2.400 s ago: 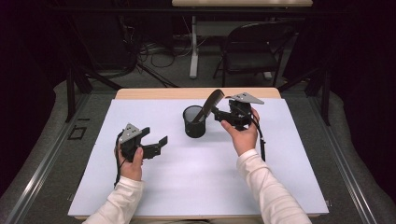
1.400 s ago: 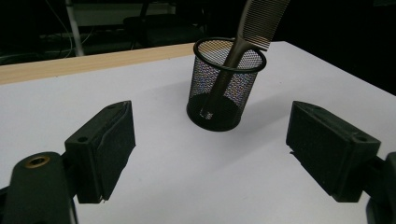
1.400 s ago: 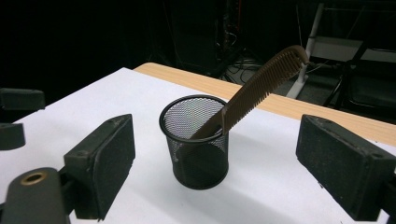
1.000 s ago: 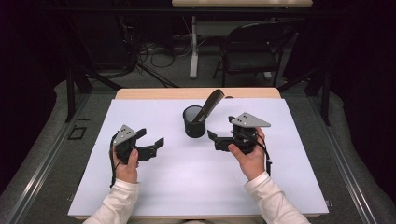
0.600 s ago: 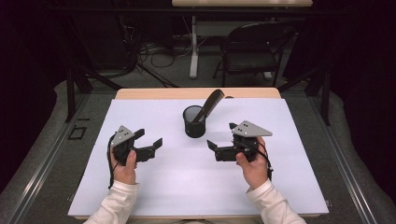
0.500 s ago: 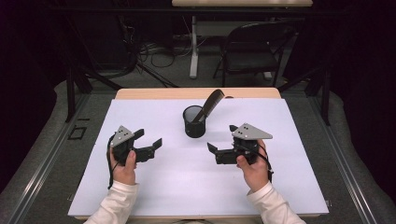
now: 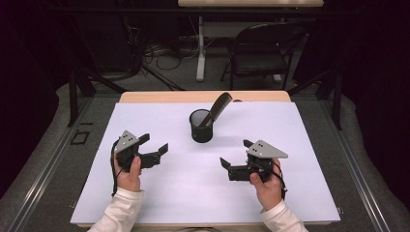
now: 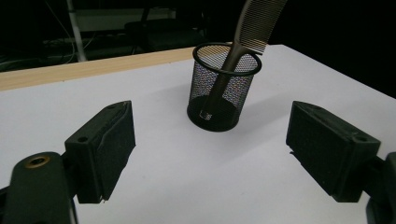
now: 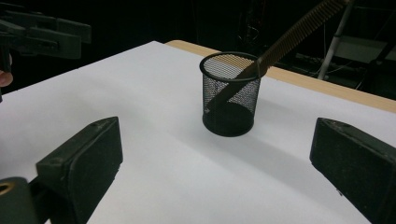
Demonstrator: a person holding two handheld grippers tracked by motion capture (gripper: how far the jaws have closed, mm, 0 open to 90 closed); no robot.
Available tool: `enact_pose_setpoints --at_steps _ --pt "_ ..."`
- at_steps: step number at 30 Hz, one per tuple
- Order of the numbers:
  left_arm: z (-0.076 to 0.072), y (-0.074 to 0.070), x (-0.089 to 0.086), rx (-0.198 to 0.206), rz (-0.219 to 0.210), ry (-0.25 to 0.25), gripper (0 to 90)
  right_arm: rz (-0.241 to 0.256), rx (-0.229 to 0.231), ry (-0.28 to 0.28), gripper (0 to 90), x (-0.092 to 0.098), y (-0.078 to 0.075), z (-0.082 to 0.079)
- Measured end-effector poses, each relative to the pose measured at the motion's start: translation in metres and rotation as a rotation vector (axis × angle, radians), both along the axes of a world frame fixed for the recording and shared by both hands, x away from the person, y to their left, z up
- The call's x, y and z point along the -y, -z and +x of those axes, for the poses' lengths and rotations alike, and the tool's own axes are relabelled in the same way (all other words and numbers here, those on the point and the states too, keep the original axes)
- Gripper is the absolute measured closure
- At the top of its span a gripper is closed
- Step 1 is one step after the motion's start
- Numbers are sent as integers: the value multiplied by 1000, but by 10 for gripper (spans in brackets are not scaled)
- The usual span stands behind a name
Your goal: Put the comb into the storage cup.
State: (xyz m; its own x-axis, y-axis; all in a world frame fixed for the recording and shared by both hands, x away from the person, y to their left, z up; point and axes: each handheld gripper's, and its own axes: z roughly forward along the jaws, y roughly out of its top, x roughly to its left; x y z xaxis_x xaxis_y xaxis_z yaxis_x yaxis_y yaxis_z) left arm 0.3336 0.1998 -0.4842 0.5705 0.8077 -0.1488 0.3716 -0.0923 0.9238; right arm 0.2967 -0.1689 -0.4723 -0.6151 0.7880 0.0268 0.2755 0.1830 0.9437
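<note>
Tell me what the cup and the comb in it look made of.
The round black mesh cup: likely painted wire mesh, since the comb's handle shows through its wall. The long brownish fine-toothed comb: probably matte plastic, but the look leaves this open.

Left gripper (image 7: pixel 153 148) and right gripper (image 7: pixel 236 156) low over the table (jaws wide apart), both empty.

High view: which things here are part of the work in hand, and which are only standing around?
Part of the work:
- comb, leaning in the cup
- black mesh cup
- left gripper, jaws open
- right gripper, jaws open
- white table sheet

Only standing around:
- folding chair behind the table
- cables on the floor
</note>
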Motion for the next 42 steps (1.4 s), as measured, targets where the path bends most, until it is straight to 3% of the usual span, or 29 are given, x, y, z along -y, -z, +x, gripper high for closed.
enact_pose_setpoints --at_steps 14,29,42 --pt "1 0 -4 0 1 -6 156 27 -29 38 37 14 28 -6" --pt "2 1 -5 -1 0 -11 156 39 -32 54 60 24 45 0" --pt "2 1 -6 -2 0 -15 156 40 -77 85 78 30 57 6"
